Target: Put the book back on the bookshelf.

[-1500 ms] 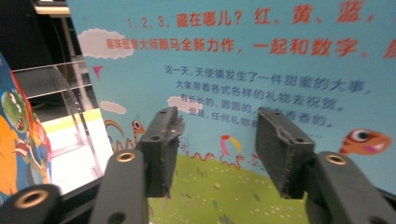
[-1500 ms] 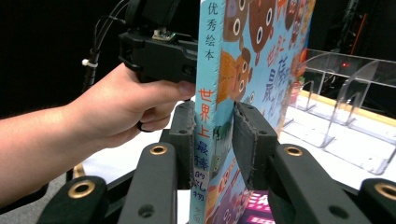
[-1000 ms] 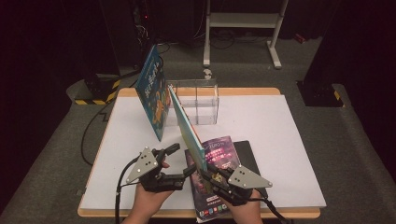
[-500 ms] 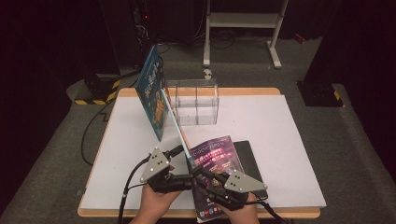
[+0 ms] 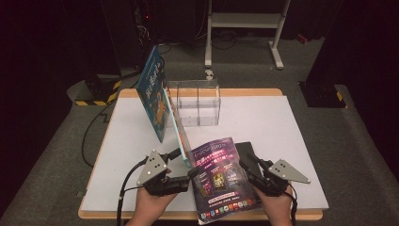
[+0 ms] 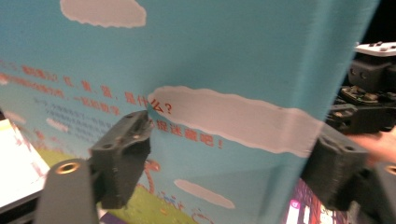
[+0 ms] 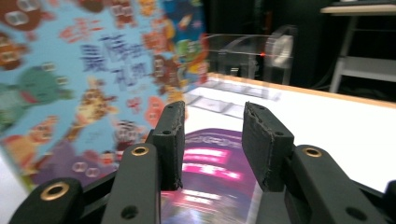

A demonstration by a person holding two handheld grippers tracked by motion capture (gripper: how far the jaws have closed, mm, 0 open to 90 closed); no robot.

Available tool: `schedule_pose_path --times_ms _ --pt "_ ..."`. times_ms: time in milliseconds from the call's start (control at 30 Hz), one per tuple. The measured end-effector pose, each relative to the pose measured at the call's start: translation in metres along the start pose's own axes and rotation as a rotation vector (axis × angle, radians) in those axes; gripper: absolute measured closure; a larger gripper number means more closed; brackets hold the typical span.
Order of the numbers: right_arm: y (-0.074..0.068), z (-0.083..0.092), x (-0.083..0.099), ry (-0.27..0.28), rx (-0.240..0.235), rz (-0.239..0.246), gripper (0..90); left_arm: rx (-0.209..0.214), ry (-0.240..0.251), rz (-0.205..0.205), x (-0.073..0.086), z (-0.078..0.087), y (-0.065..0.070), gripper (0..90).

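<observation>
Teal picture book (image 5: 181,134) standing on its lower edge near the front of the white surface (image 5: 282,132), tilted, back cover turned to the left gripper (image 5: 185,162). Foot of the book set between that gripper's jaws, spread wide on either side and just closing a little, no firm pinch visible in the left gripper view. Purple magazine (image 5: 221,174) flat just beside it, half over a black folder (image 5: 247,148). Right gripper (image 5: 251,162) at the magazine's right edge, well apart from the book, jaws partly spread, just opening, nothing between them. Farther back, a second blue book (image 5: 153,92) leaning by the clear holder (image 5: 197,101).

Main risk: a thin, tall book on edge with loose jaws as sole support, likely to tip onto the magazine or slide out along the surface. Further risk: a clamp on one low corner, leaving the cover free to bend and swing on any lift toward the holder, perhaps into the leaning blue book.

Against half a second earlier: right gripper no longer crowded beside the left at the book's foot, now out to the right; book itself in much the same place and lean.
</observation>
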State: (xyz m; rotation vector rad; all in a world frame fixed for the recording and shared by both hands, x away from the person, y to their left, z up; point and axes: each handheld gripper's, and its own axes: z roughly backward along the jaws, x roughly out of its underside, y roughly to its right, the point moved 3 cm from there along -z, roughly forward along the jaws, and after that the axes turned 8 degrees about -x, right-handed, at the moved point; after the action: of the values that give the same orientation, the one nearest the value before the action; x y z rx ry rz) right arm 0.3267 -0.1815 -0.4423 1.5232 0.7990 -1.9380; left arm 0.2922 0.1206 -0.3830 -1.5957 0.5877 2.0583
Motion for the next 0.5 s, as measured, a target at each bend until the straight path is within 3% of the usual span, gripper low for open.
schedule_pose_path --times_ms 33,100,200,500 --pt "0.005 0.001 0.005 -0.009 0.001 -0.021 59.1 -0.004 -0.001 0.0 0.0 0.001 -0.001 27.7" --pt "0.009 0.003 0.01 -0.03 0.019 -0.009 59.4 -0.017 -0.01 -0.009 0.0 0.005 -0.004 31.4" --pt "0.017 0.005 0.017 -0.041 0.023 -0.034 59.3 -0.034 -0.021 -0.011 0.001 0.01 -0.007 34.0" --pt "0.023 0.008 0.02 -0.032 0.016 -0.075 59.3 -0.07 -0.05 -0.027 0.001 0.02 -0.013 37.5"
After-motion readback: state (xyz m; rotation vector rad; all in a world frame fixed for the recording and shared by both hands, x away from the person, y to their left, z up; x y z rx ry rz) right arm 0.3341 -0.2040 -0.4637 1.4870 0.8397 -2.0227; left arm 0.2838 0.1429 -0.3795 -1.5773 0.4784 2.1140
